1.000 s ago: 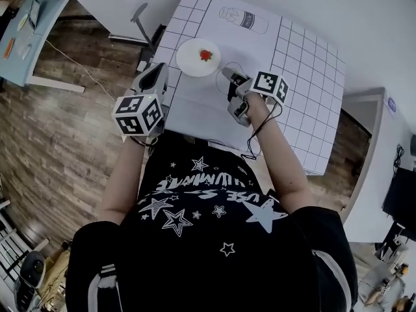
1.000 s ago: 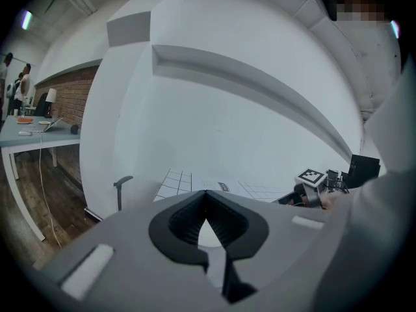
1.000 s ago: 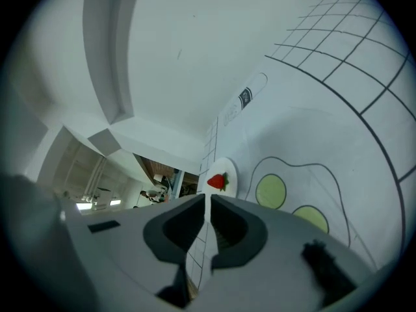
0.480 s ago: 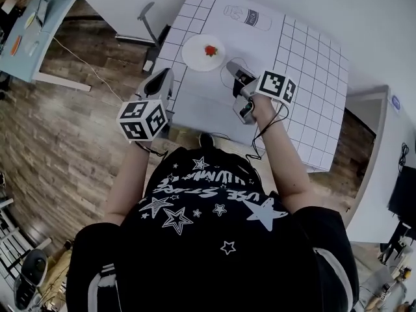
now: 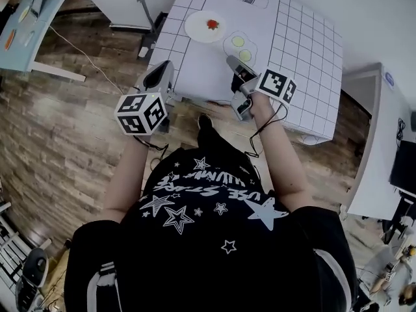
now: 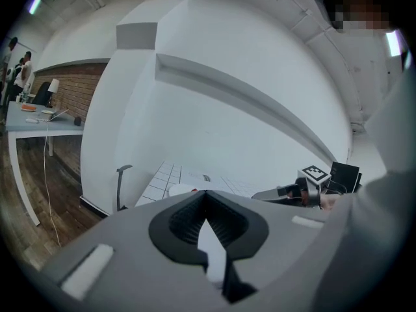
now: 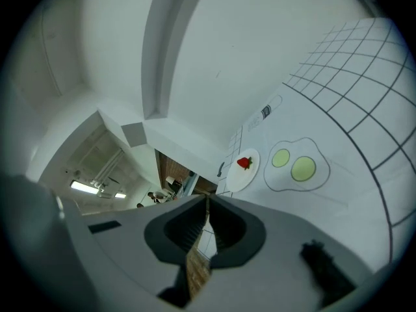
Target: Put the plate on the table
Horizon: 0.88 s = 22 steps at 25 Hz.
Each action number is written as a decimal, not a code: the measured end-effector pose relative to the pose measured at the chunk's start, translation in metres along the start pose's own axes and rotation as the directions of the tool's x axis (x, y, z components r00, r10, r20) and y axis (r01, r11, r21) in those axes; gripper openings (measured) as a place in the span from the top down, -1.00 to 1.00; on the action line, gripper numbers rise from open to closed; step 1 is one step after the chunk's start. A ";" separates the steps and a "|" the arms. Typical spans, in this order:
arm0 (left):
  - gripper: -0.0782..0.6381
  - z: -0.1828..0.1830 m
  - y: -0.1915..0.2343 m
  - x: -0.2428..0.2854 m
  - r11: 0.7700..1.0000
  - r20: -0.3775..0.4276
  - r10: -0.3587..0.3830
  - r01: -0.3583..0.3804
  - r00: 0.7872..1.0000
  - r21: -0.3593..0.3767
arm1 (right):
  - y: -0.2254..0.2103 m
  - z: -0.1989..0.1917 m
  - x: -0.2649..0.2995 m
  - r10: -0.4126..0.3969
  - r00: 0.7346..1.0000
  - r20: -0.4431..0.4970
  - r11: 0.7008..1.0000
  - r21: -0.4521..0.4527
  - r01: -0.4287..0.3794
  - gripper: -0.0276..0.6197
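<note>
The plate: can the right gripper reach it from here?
Probably yes: only a flat printed egg on the table lies between the right gripper and the plate. Its jaws have just been closing on nothing and would need opening.

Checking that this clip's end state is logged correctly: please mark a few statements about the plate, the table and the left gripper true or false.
1. The plate rests on the table. True.
2. The plate is empty. False: a strawberry lies on it.
3. The left gripper holds the plate. False: its fingers are together on nothing, well apart from the plate.
4. A fried-egg drawing is printed on the table beside the plate. True.
</note>
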<state>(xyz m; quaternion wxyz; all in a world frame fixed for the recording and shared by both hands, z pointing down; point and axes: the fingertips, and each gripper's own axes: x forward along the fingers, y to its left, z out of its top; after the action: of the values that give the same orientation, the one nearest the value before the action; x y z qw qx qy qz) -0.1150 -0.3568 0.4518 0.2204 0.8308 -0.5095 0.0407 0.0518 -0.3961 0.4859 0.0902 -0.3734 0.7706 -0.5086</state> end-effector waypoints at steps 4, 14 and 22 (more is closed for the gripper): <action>0.76 -0.011 -0.028 -0.030 0.999 0.008 -0.050 0.050 0.999 0.022 | 0.011 -0.023 -0.040 -0.027 0.999 0.043 0.998 -0.051 0.029 0.84; 0.76 -0.042 -0.085 -0.110 0.985 0.000 -0.165 0.165 0.986 0.055 | 0.041 -0.090 -0.143 -0.061 0.980 0.190 0.996 -0.055 0.073 0.84; 0.76 -0.074 -0.124 -0.136 0.970 -0.024 -0.243 0.243 0.970 0.027 | 0.038 -0.136 -0.209 -0.147 0.961 0.234 0.986 -0.039 0.160 0.84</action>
<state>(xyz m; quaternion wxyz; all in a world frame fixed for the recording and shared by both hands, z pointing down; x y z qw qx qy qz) -0.0611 -0.1662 0.4379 0.2167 0.8896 -0.4011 0.0294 0.1098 -0.1518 0.4663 0.1283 -0.4908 0.7380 -0.4449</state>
